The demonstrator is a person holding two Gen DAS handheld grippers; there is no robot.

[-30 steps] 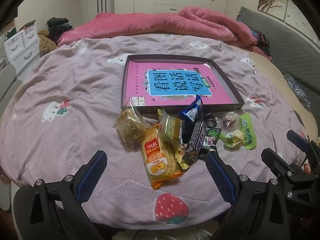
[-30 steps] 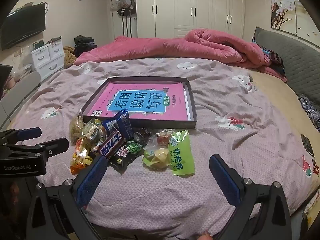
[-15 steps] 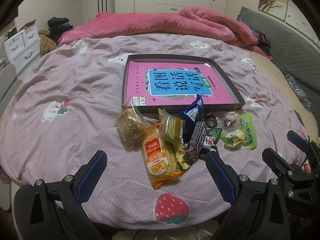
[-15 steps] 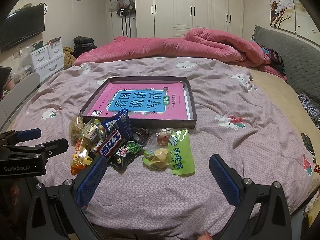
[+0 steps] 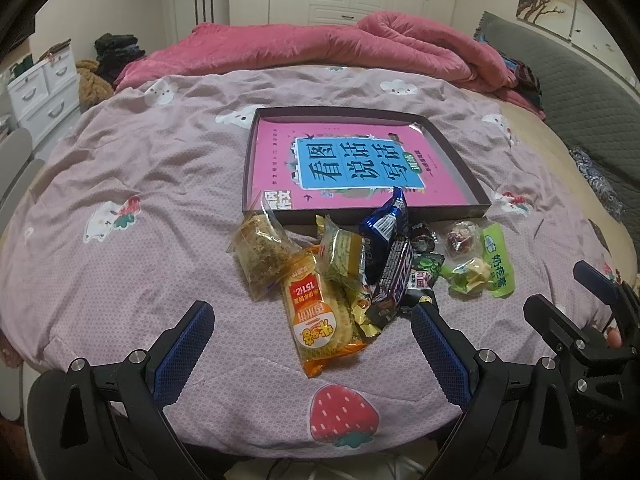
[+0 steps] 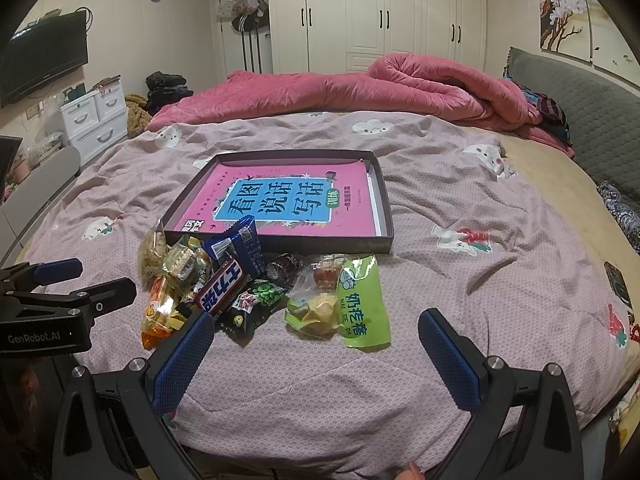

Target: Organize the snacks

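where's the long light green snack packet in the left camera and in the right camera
Left wrist view: the light green packet lies right of centre, at the right end of the snack pile, near the tray's right front corner.
Right wrist view: the same packet lies just below centre, the pile's rightmost item.
Shared landmark: the dark tray holding the pink book, directly behind the pile.

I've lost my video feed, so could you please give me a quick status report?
Left gripper and right gripper open, holding nothing. Snack pile on the bedspread, none in the tray. Path clear.
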